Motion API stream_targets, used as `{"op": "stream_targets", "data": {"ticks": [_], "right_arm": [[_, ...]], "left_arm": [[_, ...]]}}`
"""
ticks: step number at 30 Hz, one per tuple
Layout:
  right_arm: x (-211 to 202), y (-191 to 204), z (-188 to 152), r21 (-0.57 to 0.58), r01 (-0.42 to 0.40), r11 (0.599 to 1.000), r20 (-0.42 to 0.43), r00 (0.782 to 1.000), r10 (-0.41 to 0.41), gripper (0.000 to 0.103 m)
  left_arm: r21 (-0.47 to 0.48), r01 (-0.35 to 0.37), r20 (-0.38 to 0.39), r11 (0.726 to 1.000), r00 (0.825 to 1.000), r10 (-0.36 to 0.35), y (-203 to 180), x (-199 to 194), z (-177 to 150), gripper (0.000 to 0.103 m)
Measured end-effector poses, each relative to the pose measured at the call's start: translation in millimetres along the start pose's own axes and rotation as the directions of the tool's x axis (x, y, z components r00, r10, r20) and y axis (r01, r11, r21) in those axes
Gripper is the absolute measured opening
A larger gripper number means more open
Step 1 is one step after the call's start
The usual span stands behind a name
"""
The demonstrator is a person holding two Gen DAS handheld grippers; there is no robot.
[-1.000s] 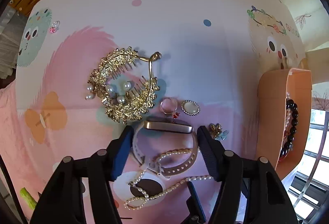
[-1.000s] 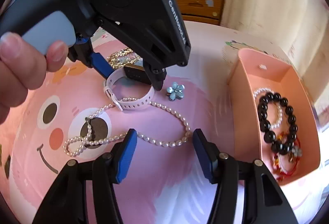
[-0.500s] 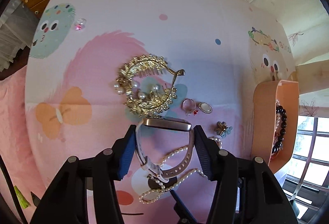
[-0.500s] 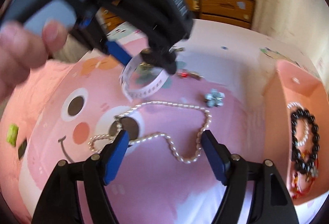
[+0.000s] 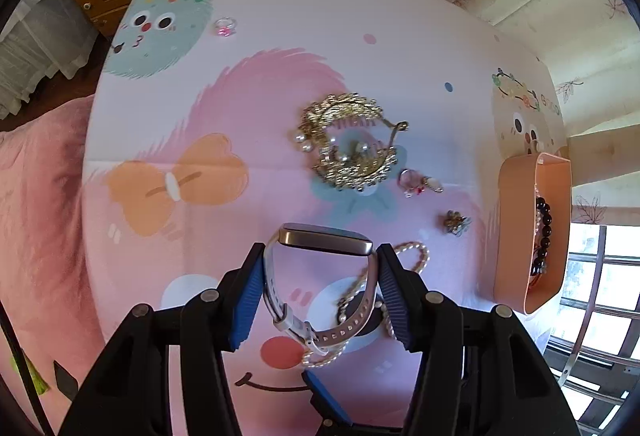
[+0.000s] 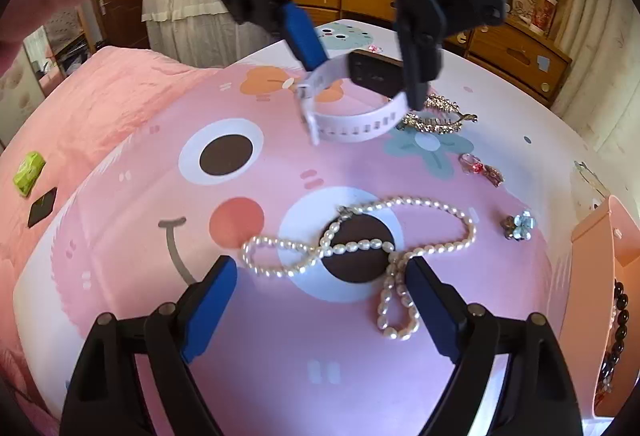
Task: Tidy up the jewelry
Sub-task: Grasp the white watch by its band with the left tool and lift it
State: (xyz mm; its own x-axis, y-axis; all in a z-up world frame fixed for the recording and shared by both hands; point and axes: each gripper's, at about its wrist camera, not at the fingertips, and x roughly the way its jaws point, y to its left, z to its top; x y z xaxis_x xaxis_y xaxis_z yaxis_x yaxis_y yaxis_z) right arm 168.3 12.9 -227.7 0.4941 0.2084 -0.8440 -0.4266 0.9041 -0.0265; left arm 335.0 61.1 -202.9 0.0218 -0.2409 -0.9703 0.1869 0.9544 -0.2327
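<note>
My left gripper [image 5: 320, 288] is shut on a white-strapped smartwatch [image 5: 325, 240] and holds it in the air above the pink cartoon mat [image 5: 248, 84]; the watch [image 6: 352, 104] also shows in the right wrist view, hanging from the left gripper [image 6: 360, 68]. My right gripper [image 6: 320, 300] is open and empty, low over a pearl necklace [image 6: 360, 232] on the mat. A gold hair comb [image 5: 348, 140], rings [image 5: 416, 184] and a flower charm [image 5: 456, 222] lie on the mat. The peach tray [image 5: 516, 236] at the right holds a black bead bracelet [image 5: 544, 236].
A pink-stone ring [image 5: 225, 25] lies at the mat's far left. Wooden drawers [image 6: 516, 52] stand behind the table. A pink blanket [image 6: 100, 92] with a green packet [image 6: 29, 172] lies at the left. A window [image 5: 592, 296] is at the right.
My left gripper has lifted the watch up off the mat and away from the necklace. My right gripper has moved closer to the pearl necklace.
</note>
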Motion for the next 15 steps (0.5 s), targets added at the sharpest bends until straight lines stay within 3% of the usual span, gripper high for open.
{"op": "stream_targets", "data": {"ticks": [9, 12, 15], "right_arm": [[2, 8, 2, 0.110, 0.076, 0.991, 0.020, 0.997, -0.079, 0.082], [1, 10, 5, 0.110, 0.078, 0.991, 0.021, 0.997, -0.081, 0.071], [-3, 14, 4, 0.127, 0.083, 0.988, 0.024, 0.996, -0.086, 0.051]], "left_arm": [[-0.002, -0.005, 0.010, 1.000, 1.000, 0.005, 32, -19, -7, 0.054], [0.008, -0.012, 0.013, 1.000, 1.000, 0.012, 39, -25, -7, 0.054], [0.028, -0.006, 0.013, 1.000, 1.000, 0.005, 44, -30, -7, 0.054]]}}
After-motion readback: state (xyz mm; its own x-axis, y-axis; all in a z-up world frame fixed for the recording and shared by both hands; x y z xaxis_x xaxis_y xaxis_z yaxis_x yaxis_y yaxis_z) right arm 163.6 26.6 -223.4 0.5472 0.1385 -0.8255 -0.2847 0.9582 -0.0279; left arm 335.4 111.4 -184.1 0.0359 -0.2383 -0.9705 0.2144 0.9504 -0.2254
